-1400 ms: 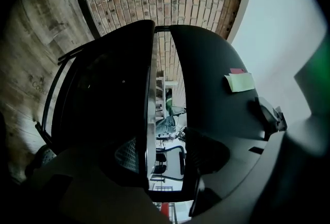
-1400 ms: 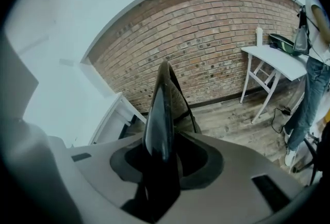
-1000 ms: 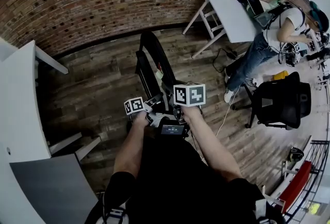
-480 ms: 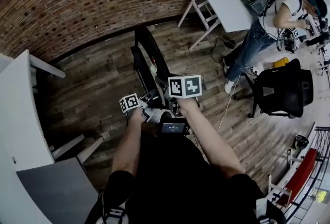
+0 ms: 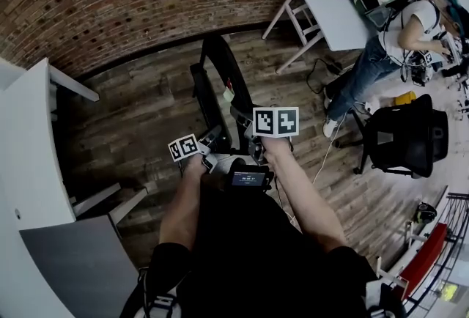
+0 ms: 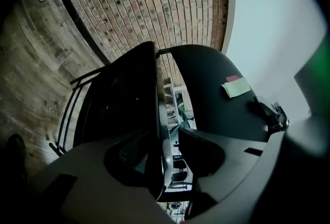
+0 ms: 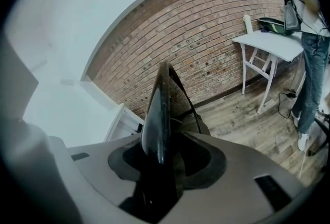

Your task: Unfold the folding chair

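Note:
The black folding chair (image 5: 220, 82) stands folded on the wooden floor in front of me, edge-on in the head view. My left gripper (image 5: 214, 139) is at its near left edge. In the left gripper view the chair's thin black panel (image 6: 154, 94) runs between the jaws of the left gripper (image 6: 172, 150). It lies against one pad with a gap to the other, and the jaws are closing. A sticky note (image 6: 236, 86) sits on the curved backrest. My right gripper (image 5: 249, 130) straddles the chair's top edge (image 7: 157, 109). Its jaws (image 7: 162, 166) are opening.
A brick wall runs behind the chair. A white table (image 5: 333, 5) stands at the back right with a seated person (image 5: 388, 45) beside it. A black office chair (image 5: 407, 137) is at the right, and a cable (image 5: 322, 155) crosses the floor. Another white table (image 5: 29, 148) is close on the left.
The left gripper has edged in against the chair's side. The right gripper stays on the chair's top edge. The head view has swayed a little.

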Tool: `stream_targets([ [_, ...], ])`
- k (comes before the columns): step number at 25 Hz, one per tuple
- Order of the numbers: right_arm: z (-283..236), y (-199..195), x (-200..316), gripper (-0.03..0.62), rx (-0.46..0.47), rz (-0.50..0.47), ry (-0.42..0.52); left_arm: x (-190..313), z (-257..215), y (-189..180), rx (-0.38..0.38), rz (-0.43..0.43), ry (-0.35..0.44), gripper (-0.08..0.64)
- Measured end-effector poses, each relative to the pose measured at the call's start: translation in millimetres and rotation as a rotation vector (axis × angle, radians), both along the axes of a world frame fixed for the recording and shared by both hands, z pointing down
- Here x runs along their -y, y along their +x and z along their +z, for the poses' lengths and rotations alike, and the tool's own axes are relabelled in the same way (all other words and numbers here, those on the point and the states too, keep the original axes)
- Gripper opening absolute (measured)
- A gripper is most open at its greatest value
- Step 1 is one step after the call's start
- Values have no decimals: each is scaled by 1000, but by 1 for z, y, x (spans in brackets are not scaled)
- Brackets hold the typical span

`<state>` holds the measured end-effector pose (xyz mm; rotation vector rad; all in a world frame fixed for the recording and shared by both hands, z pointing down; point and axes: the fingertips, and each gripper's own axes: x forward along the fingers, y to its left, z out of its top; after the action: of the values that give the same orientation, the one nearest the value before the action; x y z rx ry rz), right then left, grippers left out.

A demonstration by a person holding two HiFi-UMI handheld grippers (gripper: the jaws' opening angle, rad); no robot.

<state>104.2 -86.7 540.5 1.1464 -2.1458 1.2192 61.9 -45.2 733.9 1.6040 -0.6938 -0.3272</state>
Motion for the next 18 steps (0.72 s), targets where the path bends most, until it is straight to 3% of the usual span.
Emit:
stream_targets([
  [3, 0, 8, 4, 156, 11, 3, -5, 0, 0, -8, 28, -6, 6, 173],
  [9, -2, -6, -1, 161, 17, 0, -11, -23, 1, 20, 52, 99, -15, 173],
  [13, -2, -18, -6, 164, 13, -10, -11, -27, 7, 9, 72, 67, -31, 158],
  [15, -1, -10, -4, 166, 23, -5, -16, -25, 6, 3, 57, 38, -36, 106],
  [18, 0, 3, 1, 166, 44, 2, -21, -23, 6, 1, 64, 26, -44, 106],
])
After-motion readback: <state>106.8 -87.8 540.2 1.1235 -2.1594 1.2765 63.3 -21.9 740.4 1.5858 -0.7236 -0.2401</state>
